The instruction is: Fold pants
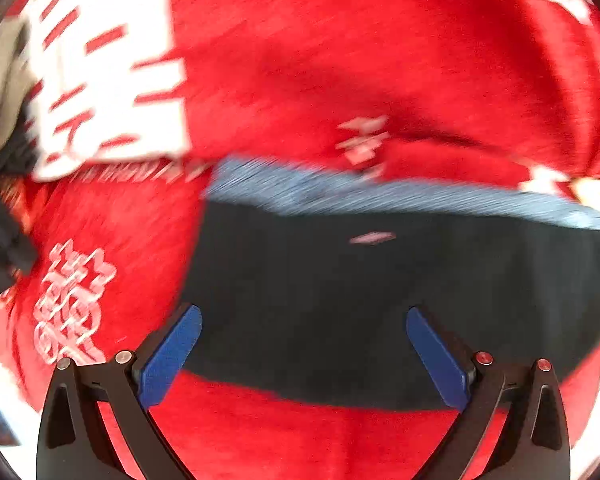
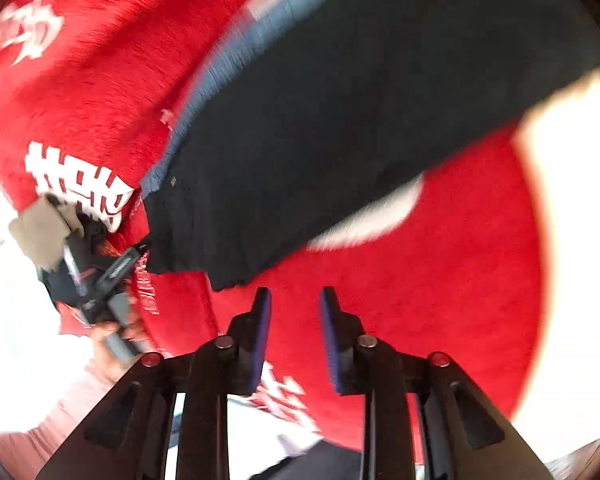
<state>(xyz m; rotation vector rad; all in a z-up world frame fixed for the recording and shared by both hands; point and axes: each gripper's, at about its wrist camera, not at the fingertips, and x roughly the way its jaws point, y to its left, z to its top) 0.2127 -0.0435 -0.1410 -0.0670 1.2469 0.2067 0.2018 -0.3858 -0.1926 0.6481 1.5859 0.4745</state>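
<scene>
Folded black fabric pants (image 1: 380, 304) with a blue-grey waistband lie flat on a red plush cloth (image 1: 300, 60) bearing white characters; left gripper (image 1: 304, 356) gapes wide above them, right gripper (image 2: 295, 336) narrowly parted, both empty.

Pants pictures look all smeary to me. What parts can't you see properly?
- Pants, left wrist view: motion blur hides seams and folds; the picture edge cuts the right end.
- Pants, right wrist view: the far end runs past the top edge.
- White writing on the red cloth: too blurred to read.
- Left gripper, right wrist view: blurred, so its jaws are unclear there.
</scene>
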